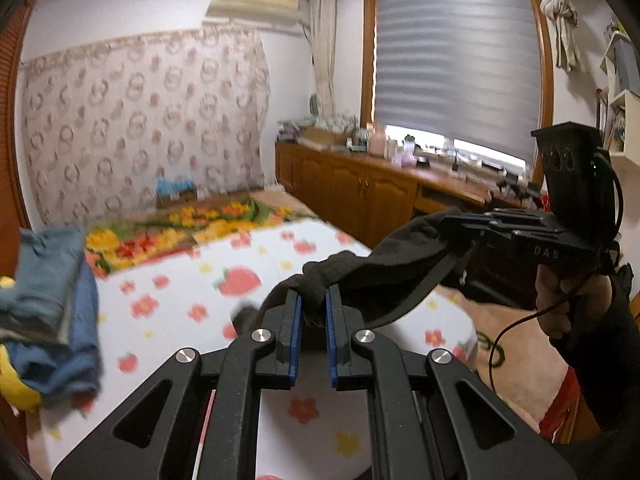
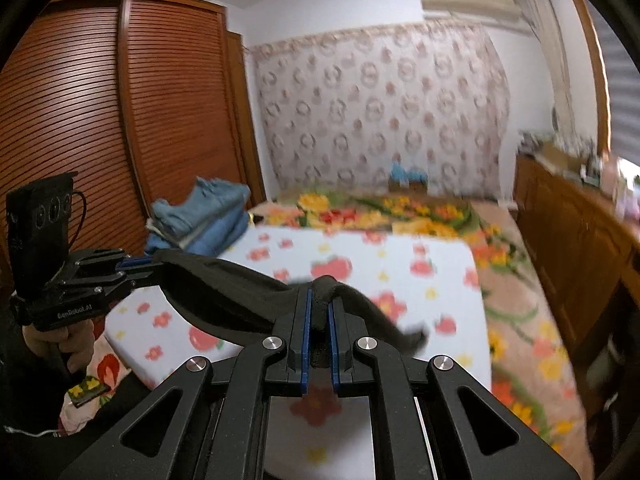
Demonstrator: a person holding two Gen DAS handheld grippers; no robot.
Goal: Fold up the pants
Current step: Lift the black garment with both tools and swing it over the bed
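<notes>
You hold the black pants (image 1: 384, 256) off the bed (image 1: 168, 320), stretched from your left gripper (image 1: 313, 300) toward 2 o'clock to your right gripper (image 2: 319, 312), both jaws clamped nearly shut on bunched cloth, each hand equally near its end.

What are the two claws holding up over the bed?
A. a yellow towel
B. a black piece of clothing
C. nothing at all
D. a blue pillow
B: the left claw and the right claw are each pinched shut on a bunched edge of the black pants, which stretch between them above the flowery bedsheet.
</notes>
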